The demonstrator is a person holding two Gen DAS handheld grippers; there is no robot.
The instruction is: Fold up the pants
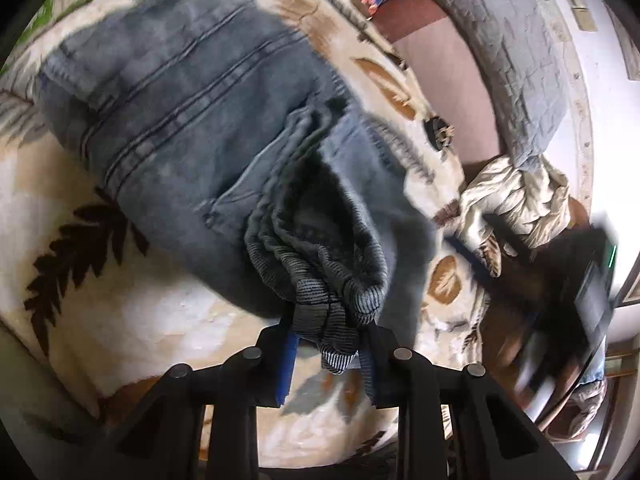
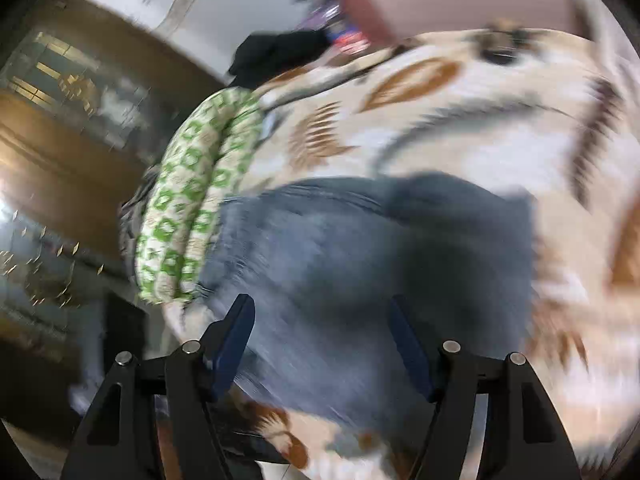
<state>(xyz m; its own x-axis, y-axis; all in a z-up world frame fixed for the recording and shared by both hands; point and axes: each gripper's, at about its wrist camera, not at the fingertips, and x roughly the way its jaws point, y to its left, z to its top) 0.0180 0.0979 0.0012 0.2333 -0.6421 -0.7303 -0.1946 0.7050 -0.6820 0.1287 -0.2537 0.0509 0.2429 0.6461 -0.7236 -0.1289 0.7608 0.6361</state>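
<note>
Biggest risk here is the ribbed cuff (image 1: pixel 320 312) slipping out, since the left gripper (image 1: pixel 330 354) only pinches the bunched hem, so a quick pull could drop the leg and wreck the fold. The grey jeans (image 1: pixel 192 120) lie across the middle of the leaf-print blanket (image 1: pixel 132 320). The right gripper (image 2: pixel 320 344) hovers over them (blurry view), fingers spread, holding nothing.

We see a cream leaf-print blanket (image 1: pixel 132 312) as the base surface. Grey quilted pillow (image 1: pixel 508 60) at its far side, crumpled cream cloth (image 1: pixel 516 200) just beside it. Green-patterned rolled quilt (image 2: pixel 192 208) at the blanket's edge, black item (image 2: pixel 276 56) near it.
</note>
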